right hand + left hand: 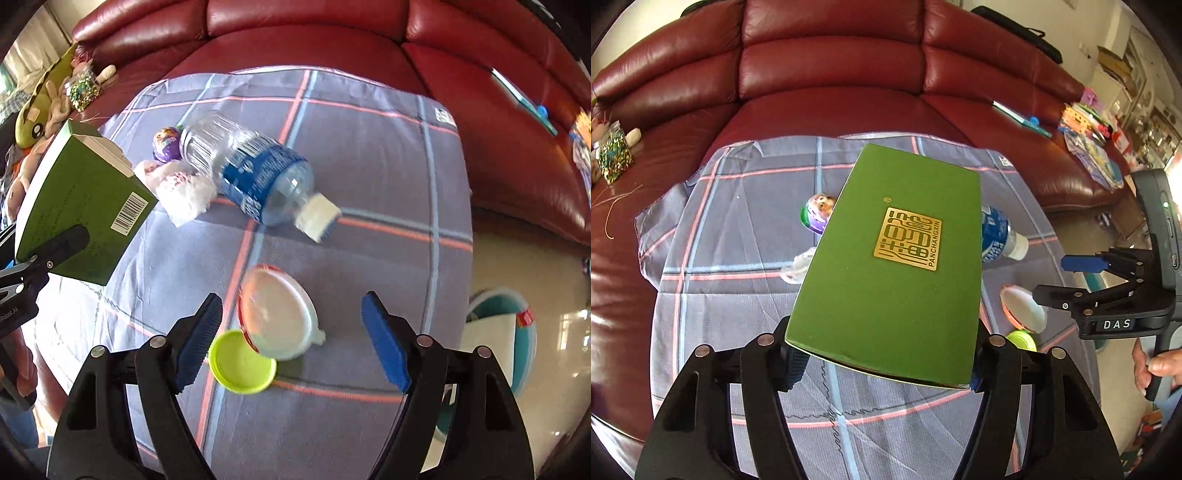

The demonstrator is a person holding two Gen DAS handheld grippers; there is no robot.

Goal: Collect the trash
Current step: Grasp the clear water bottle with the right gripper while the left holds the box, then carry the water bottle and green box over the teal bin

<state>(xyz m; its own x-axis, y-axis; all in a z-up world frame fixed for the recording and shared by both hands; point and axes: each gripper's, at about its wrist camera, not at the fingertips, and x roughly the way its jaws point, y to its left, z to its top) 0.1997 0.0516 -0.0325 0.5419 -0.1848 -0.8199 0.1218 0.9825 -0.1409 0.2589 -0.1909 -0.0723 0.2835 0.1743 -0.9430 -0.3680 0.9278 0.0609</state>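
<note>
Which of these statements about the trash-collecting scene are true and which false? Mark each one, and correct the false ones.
1. The left gripper grips a green box. True.
2. The plastic bottle stands upright on the checked cloth. False: it lies on its side.
3. The right gripper holds the lime-green lid. False: its jaws are apart and hold nothing; the lid lies on the cloth.
4. A white round lid lies against the lime-green lid. True.
5. The sofa behind the cloth is blue. False: it is dark red leather.
</note>
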